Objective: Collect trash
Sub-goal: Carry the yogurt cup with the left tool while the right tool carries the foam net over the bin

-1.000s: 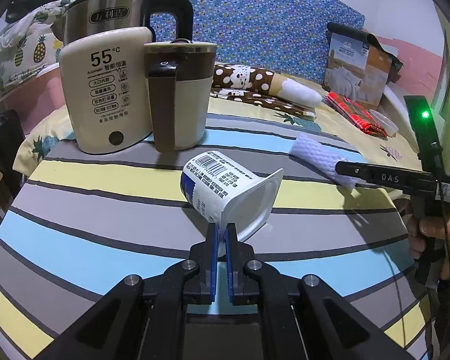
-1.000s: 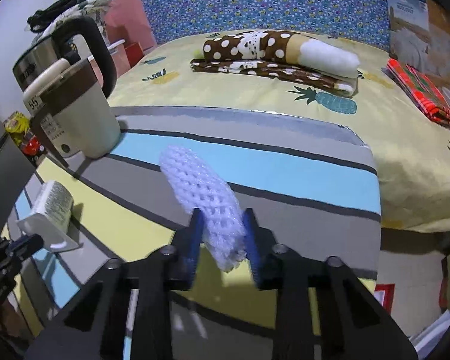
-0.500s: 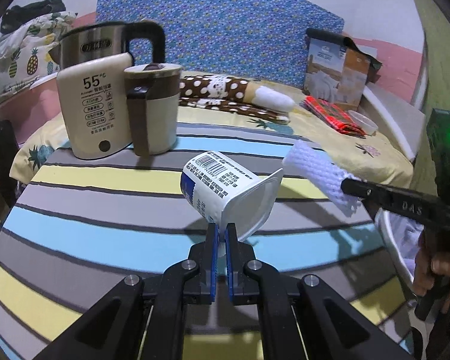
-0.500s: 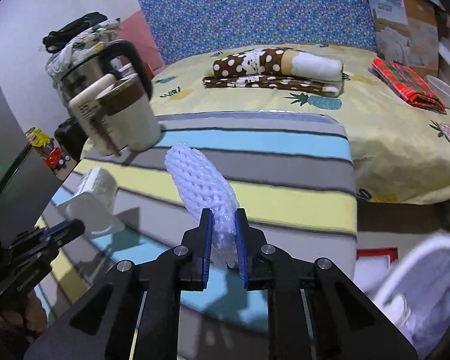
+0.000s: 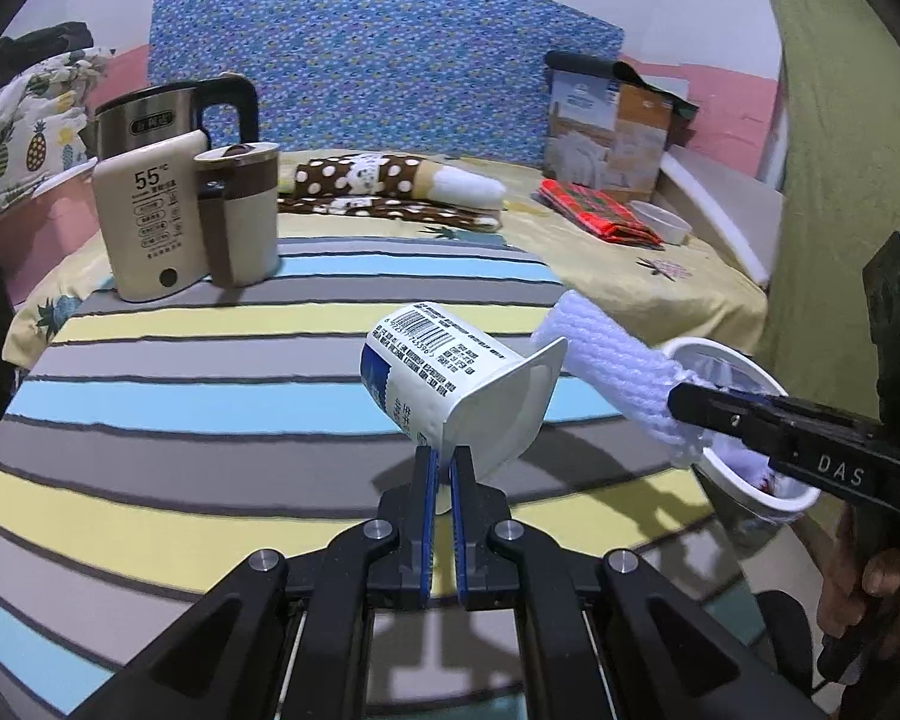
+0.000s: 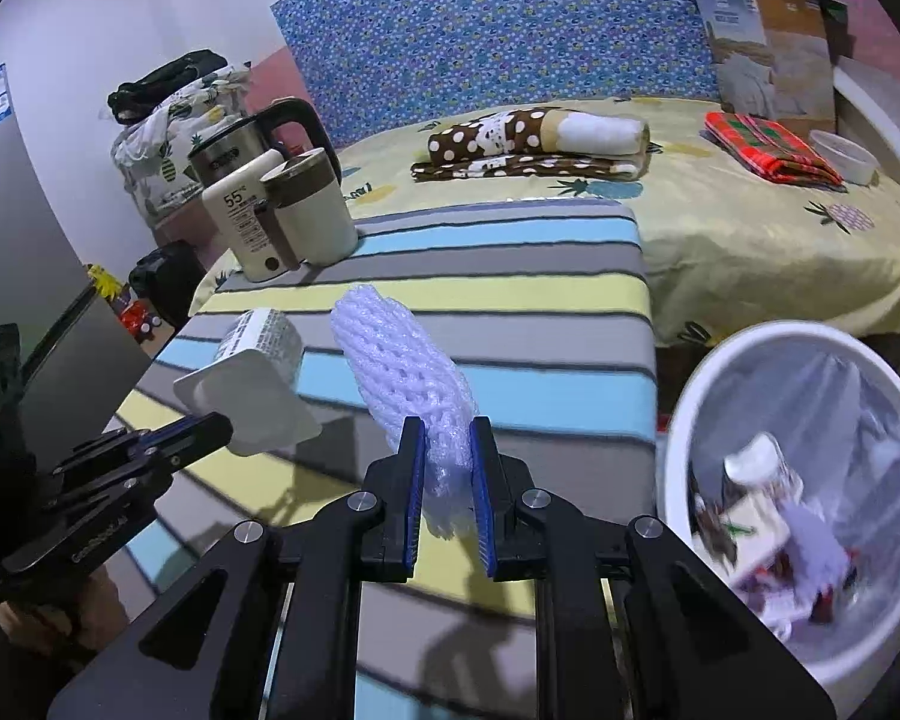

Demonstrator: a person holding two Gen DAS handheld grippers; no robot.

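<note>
- The left wrist camera is sitting just behind the left gripper (image 5: 442,480) and looking forward over the striped table (image 5: 150,396) toward the bed (image 5: 660,276) and the blue headboard (image 5: 384,60).
- The right wrist camera is riding just behind the right gripper (image 6: 444,474), looking from the table's right side, with the white bin (image 6: 690,420) close by.
- Both views are sharing the table, the kettle (image 5: 150,120) (image 6: 234,150) and the bed.
- Each camera is catching the other gripper at its edge.

The white yogurt cup (image 5: 450,384) tilts sideways, pinched by its rim. The white foam net sleeve (image 6: 405,372) is clamped at one end beside the lined white bin (image 6: 690,420).
</note>
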